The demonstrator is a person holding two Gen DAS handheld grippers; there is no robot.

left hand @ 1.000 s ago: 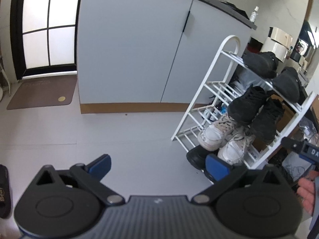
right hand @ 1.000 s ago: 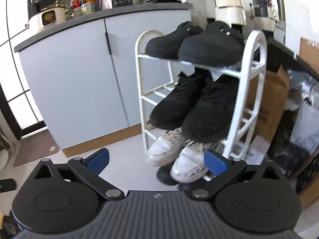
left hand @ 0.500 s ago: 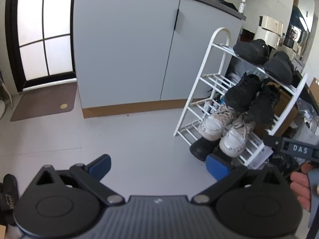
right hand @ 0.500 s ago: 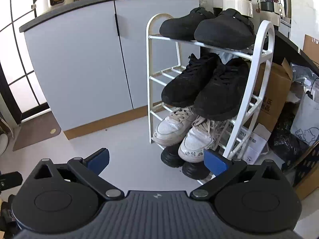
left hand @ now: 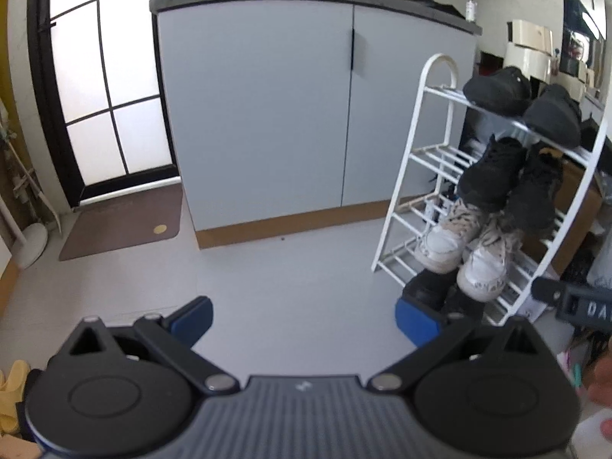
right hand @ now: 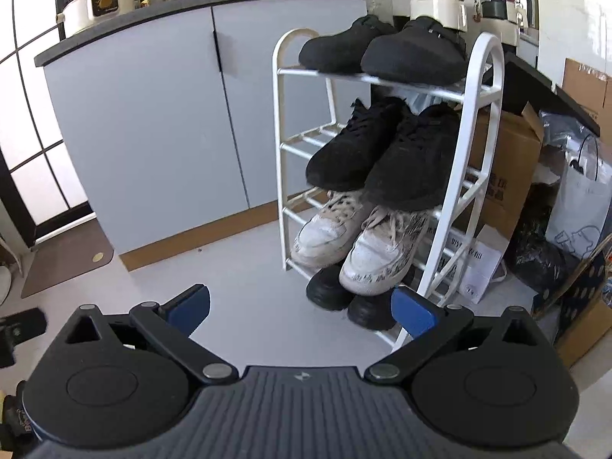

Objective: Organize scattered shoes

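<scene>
Both my left claw (left hand: 302, 315) and right claw (right hand: 300, 306) gape wide and empty, four pairs fill the white wire shoe rack (right hand: 478, 176) at right, and the overhanging white lace-up sneakers (right hand: 359, 244) could slip if bumped.

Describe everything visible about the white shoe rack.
The rack is a white, painted-metal-looking frame with arched ends and four slatted tiers, standing upright on the grey floor beside the cabinet. Black clogs sit on top, black sneakers on the second tier, scuffed white sneakers on the third and black shoes at the bottom, all toes outward. The left half of each tier is bare. Neither claw touches it.
</scene>
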